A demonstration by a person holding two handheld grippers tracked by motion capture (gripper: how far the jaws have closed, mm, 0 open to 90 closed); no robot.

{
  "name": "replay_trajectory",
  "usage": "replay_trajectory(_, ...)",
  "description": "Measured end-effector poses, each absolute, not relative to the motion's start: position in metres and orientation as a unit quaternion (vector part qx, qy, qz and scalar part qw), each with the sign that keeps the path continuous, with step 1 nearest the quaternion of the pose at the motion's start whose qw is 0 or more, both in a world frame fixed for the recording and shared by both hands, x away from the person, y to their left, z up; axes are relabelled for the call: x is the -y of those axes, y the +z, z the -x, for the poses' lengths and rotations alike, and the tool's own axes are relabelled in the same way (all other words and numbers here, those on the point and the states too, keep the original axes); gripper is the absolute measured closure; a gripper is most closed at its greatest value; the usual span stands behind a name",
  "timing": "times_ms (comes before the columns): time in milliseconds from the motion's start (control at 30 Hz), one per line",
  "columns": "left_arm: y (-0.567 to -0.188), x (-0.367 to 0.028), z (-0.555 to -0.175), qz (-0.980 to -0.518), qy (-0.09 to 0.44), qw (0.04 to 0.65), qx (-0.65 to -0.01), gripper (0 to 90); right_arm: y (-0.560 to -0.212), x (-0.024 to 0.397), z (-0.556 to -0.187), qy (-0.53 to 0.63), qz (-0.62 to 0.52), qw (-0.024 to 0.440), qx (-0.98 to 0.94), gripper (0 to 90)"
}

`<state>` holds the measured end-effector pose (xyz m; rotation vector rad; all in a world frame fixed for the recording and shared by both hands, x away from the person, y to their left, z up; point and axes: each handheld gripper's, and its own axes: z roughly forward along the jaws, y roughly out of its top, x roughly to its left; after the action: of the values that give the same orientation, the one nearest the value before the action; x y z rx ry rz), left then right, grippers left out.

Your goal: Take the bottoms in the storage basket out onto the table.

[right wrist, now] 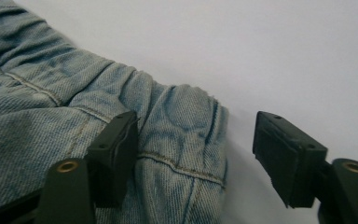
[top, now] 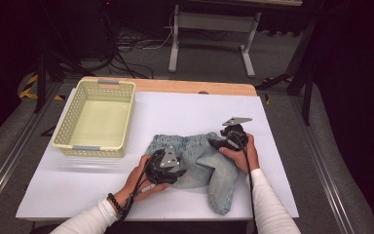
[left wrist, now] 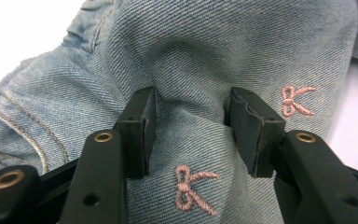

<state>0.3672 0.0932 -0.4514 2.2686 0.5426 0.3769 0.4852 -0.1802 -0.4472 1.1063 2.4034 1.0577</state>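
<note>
On the white sheet covering the table (top: 185, 109), toward the person's side, lie small light-blue denim jeans (top: 202, 161) stitched with pink bows (left wrist: 193, 186), waistband away from the person and one leg trailing toward the near edge. They look light and limp rather than stiff: the cloth will likely sag and fold wherever it is not held, though the gathered elastic waistband and the thick seams should give a firmer bite than the flat panels.

The left gripper (left wrist: 191, 130) presses into the denim with a raised ridge bunched between its half-closed jaws; the pads appear to touch the fold, though a firm pinch is not certain. The right gripper (right wrist: 196, 154) stands fairly wide, one jaw over the waistband corner and the other over bare sheet, holding nothing. That corner seems the sound place to grip.

Beyond the garment, bare sheet lies on every side. A pale yellow perforated basket (top: 68, 127) sits well apart at the far left, its rim something a hanging leg could catch. The table's right edge is near the right hand (top: 246, 156).
</note>
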Motion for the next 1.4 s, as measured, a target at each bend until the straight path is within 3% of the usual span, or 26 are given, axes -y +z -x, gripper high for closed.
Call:
replay_trajectory(67, -0.453, -0.092, -0.368, -0.889, 0.148, 0.378, -0.213, 56.3, -0.448, 0.181, -0.487, 0.374, -0.378, 0.129, -0.837, 45.9)
replay_trajectory(133, -0.452, -0.092, -0.368, -0.890, 0.148, 0.377, -0.209, 60.2, -0.448, 0.182, -0.487, 0.381, -0.377, 0.118, -0.836, 50.2)
replay_trajectory(333, -0.449, -0.096, -0.374, -0.888, 0.150, 0.382, -0.208, 74.3, -0.444, 0.181, -0.484, 0.375, -0.375, 0.148, -0.835, 68.6)
replay_trajectory(833, -0.420, -0.106, -0.403, -0.868, 0.206, 0.394, -0.223, 77.1, -0.411, 0.190, -0.491, 0.394, -0.411, 0.282, -0.773, 71.6)
replay_trajectory(1033, -0.407, -0.115, -0.412, -0.837, 0.226, 0.425, -0.260, 71.5, -0.413, 0.204, -0.499, 0.376, -0.441, 0.316, -0.751, 71.6)
replay_trajectory(1267, -0.405, -0.121, -0.394, -0.832, 0.235, 0.435, -0.253, 47.6, -0.427, 0.227, -0.505, 0.360, -0.485, 0.302, -0.738, 70.4)
replay_trajectory(1400, -0.412, -0.123, -0.382, -0.838, 0.214, 0.437, -0.248, 35.5, -0.433, 0.229, -0.502, 0.352, -0.486, 0.297, -0.743, 60.7)
